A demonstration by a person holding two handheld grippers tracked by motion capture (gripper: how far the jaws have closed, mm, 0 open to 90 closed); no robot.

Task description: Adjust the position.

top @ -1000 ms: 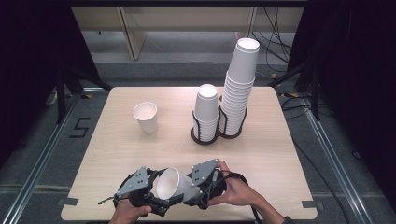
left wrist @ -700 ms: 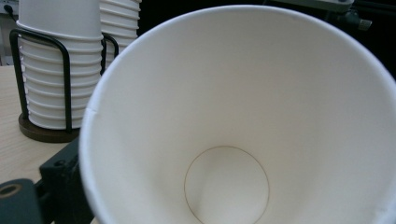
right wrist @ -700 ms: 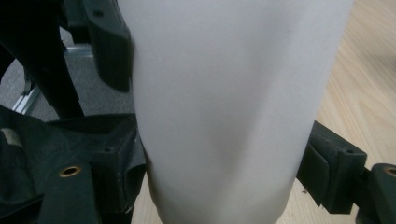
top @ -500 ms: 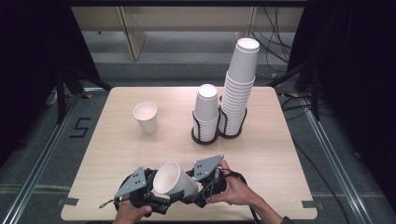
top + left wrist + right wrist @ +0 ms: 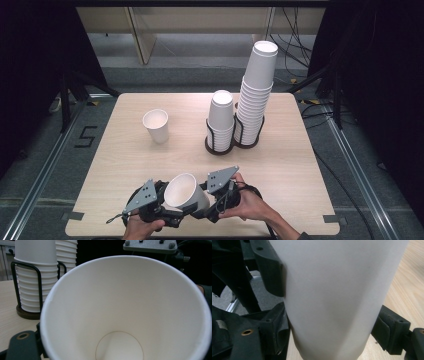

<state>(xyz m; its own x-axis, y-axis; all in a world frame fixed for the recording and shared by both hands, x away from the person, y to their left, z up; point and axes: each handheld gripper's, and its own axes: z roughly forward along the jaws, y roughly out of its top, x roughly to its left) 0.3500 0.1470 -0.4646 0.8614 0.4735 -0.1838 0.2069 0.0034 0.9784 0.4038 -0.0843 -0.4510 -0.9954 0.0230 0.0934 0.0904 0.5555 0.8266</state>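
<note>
White paper cup (image 5: 186,194) sits at the near edge of the tabletop (image 5: 125,160), tilted, mouth facing up and away, held between both tools.

Left hand-held gripper (image 5: 167,212): its jaws have just been closing, and the cup is between them. In the left gripper view the cup's open mouth (image 5: 125,310) is right in front of the camera, so it looks clamped on the cup's rim or wall; the pad contact itself is hidden by the cup.

Right hand-held gripper (image 5: 210,205): clamped across the cup's outer wall (image 5: 337,297). The right gripper view has a black jaw on each side of the wall, both touching it. The left tool's black frame (image 5: 269,267) is also pressed against the cup in that view.

Surroundings:
- Single upright paper cup (image 5: 156,126), left of centre, well apart from the held one.
- Short cup stack (image 5: 221,120) in a black wire holder (image 5: 220,142), mid-table.
- Tall cup stack (image 5: 255,95), just beside it on the right, in its own holder, touching or nearly so.
- Both stacks appear behind the cup in the left gripper view (image 5: 32,277).

The stretch of tabletop between the held cup and the stacks is bare wood. Nothing crowds the grip but the two tools themselves, packed close around the cup.
</note>
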